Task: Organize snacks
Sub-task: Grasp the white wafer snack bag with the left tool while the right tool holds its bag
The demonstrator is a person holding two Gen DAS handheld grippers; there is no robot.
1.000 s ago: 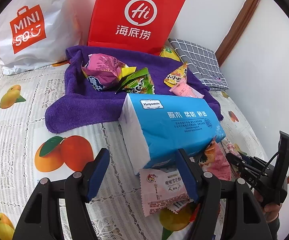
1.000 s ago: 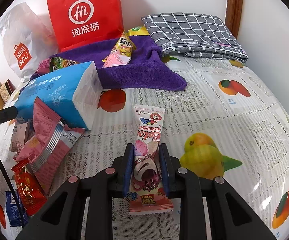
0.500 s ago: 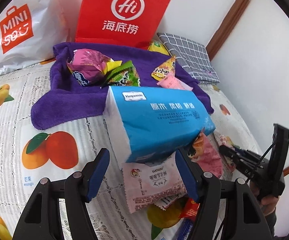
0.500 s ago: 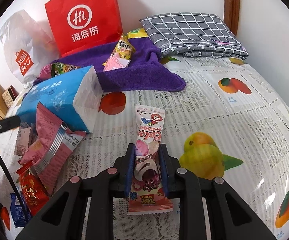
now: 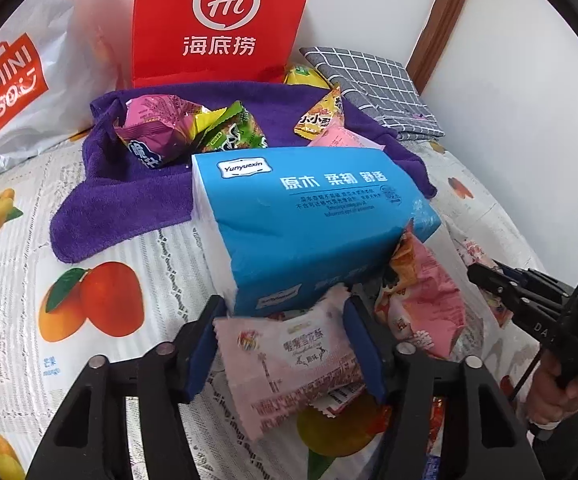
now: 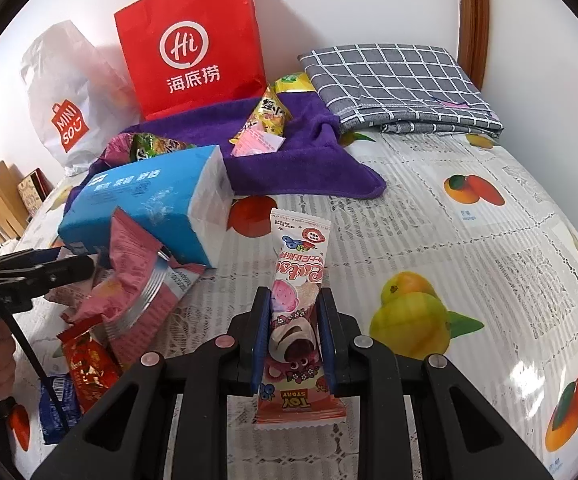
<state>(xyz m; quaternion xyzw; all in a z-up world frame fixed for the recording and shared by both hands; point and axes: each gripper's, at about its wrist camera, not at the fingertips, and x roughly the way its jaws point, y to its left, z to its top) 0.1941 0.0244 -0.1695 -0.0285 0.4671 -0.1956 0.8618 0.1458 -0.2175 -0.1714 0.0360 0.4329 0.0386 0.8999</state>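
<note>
My left gripper (image 5: 283,320) is open, its blue pads on either side of a pale pink snack packet (image 5: 289,360) that lies at the foot of a blue tissue pack (image 5: 309,216). My right gripper (image 6: 293,320) is shut on a pink Toy Story snack packet (image 6: 297,280) and holds it above the table. Several snacks lie on a purple towel (image 5: 129,196): a magenta bag (image 5: 153,132), a green packet (image 5: 233,132) and a yellow packet (image 5: 321,118). More pink and red packets (image 6: 137,292) lie beside the tissue pack.
A red paper bag (image 5: 225,20) and a white Miniso bag (image 5: 17,76) stand against the wall behind the towel. A folded grey checked cloth (image 6: 397,84) lies at the back right. The fruit-print tablecloth (image 6: 469,260) covers the table.
My left gripper has moved forward and down so that the pale pink packet now sits between its pads. My right gripper keeps hold of the Toy Story packet and has barely moved.
</note>
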